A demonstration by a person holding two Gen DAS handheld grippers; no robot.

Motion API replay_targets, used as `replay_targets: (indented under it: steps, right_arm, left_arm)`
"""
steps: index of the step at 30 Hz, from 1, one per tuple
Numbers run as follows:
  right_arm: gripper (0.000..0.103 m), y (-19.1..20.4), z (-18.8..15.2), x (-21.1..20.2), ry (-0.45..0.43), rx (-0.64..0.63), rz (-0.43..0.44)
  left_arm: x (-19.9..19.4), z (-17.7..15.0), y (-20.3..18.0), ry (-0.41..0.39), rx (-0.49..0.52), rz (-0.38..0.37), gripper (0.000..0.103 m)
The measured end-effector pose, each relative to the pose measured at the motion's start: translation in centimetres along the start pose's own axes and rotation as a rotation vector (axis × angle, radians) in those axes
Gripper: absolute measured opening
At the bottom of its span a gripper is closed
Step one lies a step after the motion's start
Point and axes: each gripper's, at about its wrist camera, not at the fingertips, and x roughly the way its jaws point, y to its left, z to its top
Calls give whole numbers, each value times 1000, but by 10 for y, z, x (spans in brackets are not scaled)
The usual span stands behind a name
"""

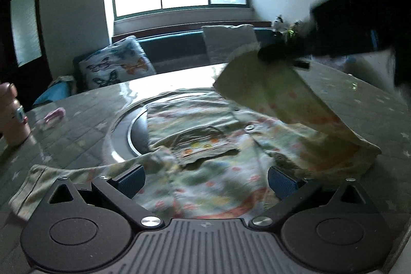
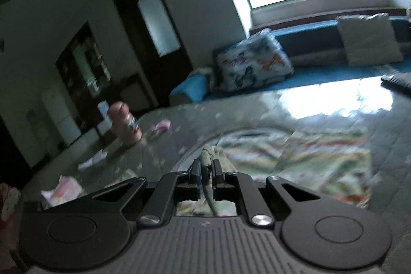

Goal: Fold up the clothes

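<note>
Shirt (image 1: 205, 145) lies mostly unfolded; my right gripper (image 2: 206, 168) pinches its sleeve, seemingly mid-fold, left gripper (image 1: 205, 179) spread empty.

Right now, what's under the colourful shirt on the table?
Under the shirt is a round glass turntable on the table; its left curve peeks out. The rest is covered. The right claw lifts one sleeve.

Floral shirt (image 1: 205, 145) spread on table, one sleeve lifted
</note>
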Motion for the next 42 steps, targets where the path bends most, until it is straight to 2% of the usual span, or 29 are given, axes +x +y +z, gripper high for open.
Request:
replay_targets:
  steps: [3, 9, 12, 16, 22, 25, 27, 32, 38, 42]
  right_arm:
    - [16, 6, -14, 10, 48, -10, 21]
    - [19, -4, -30, -3, 95, -15, 21]
    - [20, -20, -42, -18, 113, -8, -30]
    - [20, -47, -64, -39, 140, -5, -140]
    - [17, -87, -89, -59, 158, 73, -264]
    - [18, -95, -87, -67, 139, 87, -276]
    - [19, -97, -80, -68, 119, 66, -286]
    - [19, -95, -57, -46, 84, -1, -270]
    - [19, -109, -51, -10, 110, -27, -290]
    - [18, -120, -53, -3, 127, 2, -315]
  left_arm:
    - [-2, 0, 5, -3, -7, 24, 103]
    - [-5, 7, 5, -25, -3, 38, 103]
    - [-4, 11, 1, -33, 5, 28, 103]
    - [2, 17, -6, -31, 19, 8, 101]
    - [11, 22, -16, -20, 37, -22, 84]
    - [15, 23, -18, -12, 42, -35, 75]
    - [19, 24, -20, -5, 40, -53, 65]
    - [29, 26, -27, 20, 38, -77, 42]
    - [43, 22, -27, 59, 41, -82, 31]
    - [53, 14, -20, 97, 36, -60, 30]
